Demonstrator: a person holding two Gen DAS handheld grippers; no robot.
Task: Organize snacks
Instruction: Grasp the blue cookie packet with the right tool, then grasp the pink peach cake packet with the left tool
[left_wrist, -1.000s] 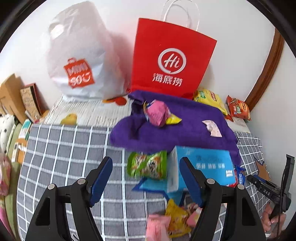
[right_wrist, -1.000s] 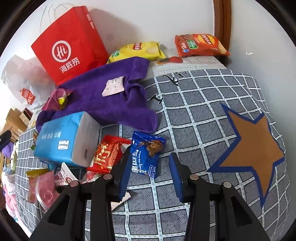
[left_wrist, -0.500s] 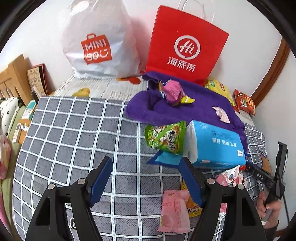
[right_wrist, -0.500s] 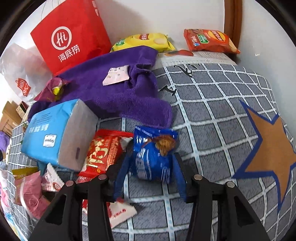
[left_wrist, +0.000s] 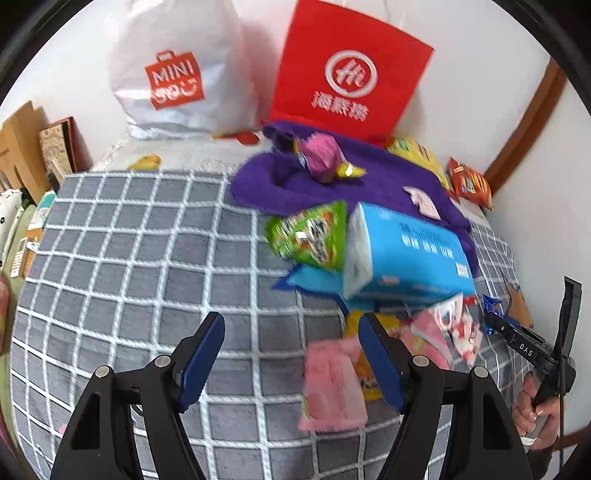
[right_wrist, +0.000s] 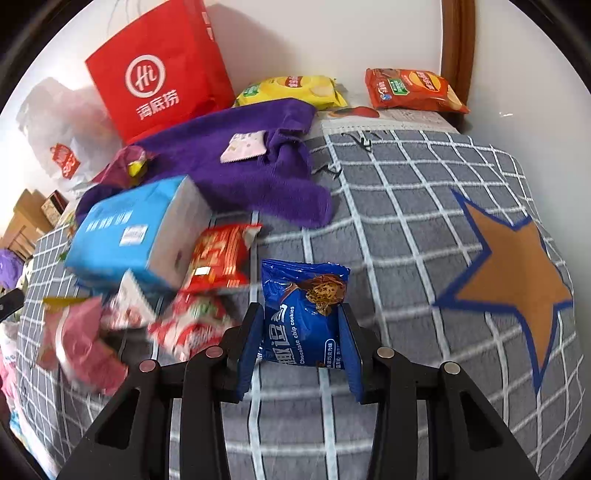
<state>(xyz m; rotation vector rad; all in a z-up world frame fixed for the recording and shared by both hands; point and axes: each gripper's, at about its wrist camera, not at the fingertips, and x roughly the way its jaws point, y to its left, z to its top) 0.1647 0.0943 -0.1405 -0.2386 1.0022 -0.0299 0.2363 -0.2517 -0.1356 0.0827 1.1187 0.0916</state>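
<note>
The right gripper (right_wrist: 301, 345) was seen closed on a blue chocolate chip cookie packet (right_wrist: 303, 314), its two blue pads pressed against the packet's left and right edges, the packet held upright over the grey checked blanket (right_wrist: 388, 229). The left gripper (left_wrist: 291, 360) was held with its jaws wide apart and nothing between them, above bare blanket; a pink snack packet (left_wrist: 332, 384) lay just beside its right finger.

Just left of the held packet in the right wrist view, a blurred heap of small snacks was seen: a red-and-white packet (right_wrist: 188, 328), a pink packet (right_wrist: 79, 343) and a red packet (right_wrist: 221, 256) leaning against a light blue tissue pack (right_wrist: 133, 230). An orange star with a blue outline (right_wrist: 513, 273) was printed on the blanket to the right, well apart from the heap.

In the left wrist view, a green snack bag (left_wrist: 310, 236) was seen touching the tissue pack's white end. Beyond them a purple towel (right_wrist: 236, 173) was spread, with a small pale sachet (right_wrist: 243, 146) and a pink-and-yellow wrapper (left_wrist: 321, 157) lying on it.

Farthest off, against the wall, a red paper bag (left_wrist: 351, 74) and a white plastic bag (left_wrist: 177, 70) were stood side by side, and a yellow chip bag (right_wrist: 291, 90) and an orange chip bag (right_wrist: 413, 90) were laid near the wooden door frame (right_wrist: 456, 48).
</note>
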